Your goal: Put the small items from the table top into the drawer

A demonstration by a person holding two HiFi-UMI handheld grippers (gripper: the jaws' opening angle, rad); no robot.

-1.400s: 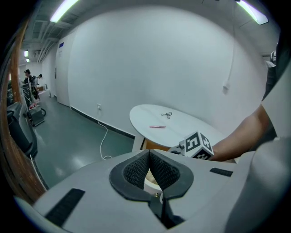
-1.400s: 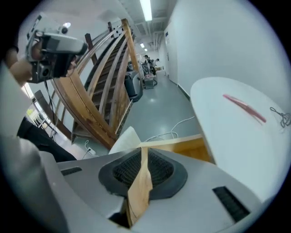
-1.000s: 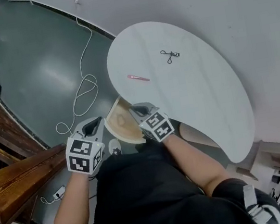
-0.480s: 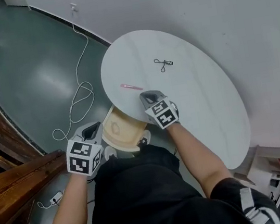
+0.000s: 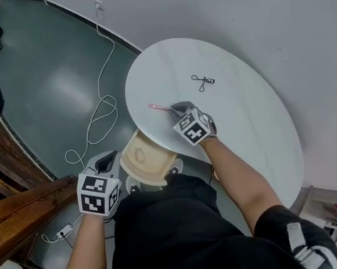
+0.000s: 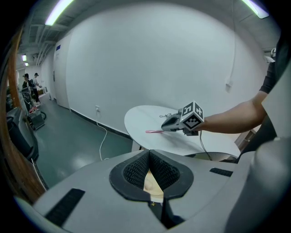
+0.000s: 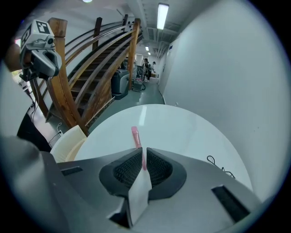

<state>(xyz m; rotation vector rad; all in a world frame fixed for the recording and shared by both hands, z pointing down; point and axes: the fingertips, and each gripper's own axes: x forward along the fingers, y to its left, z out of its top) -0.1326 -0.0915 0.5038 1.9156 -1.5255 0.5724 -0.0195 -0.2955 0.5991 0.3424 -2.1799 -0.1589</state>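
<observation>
Presently the right claw (image 5: 172, 107) is reached out over the near left part of the round white counter (image 5: 243, 125), tilted downward. In the right gripper view its pads are drawn almost together, with only a thin slit between them. They are closed on the near end of a slim pink stick (image 7: 136, 135). The rest of the stick points away from the claw toward the counter's left edge and lies flat on the surface.

Farther back on the counter, well apart from the stick, lies a small black tool (image 5: 203, 81) with thin looped arms. No claw is near it.

The cream-coloured drawer (image 5: 151, 165) stands pulled open below the counter's near edge, between the two claws in the head view. What it contains cannot be made out.

The left claw (image 5: 109, 158) hangs off the counter, to the left of the drawer and angled down over the floor. In the left gripper view its pads meet at the tips with nothing between them, and a sliver of the cream drawer shows through the gap behind them.

A white cable (image 5: 99, 119) loops across the green floor (image 5: 52, 79) to the left of the counter, and a wooden staircase (image 5: 15, 205) fills the lower left of the head view.
</observation>
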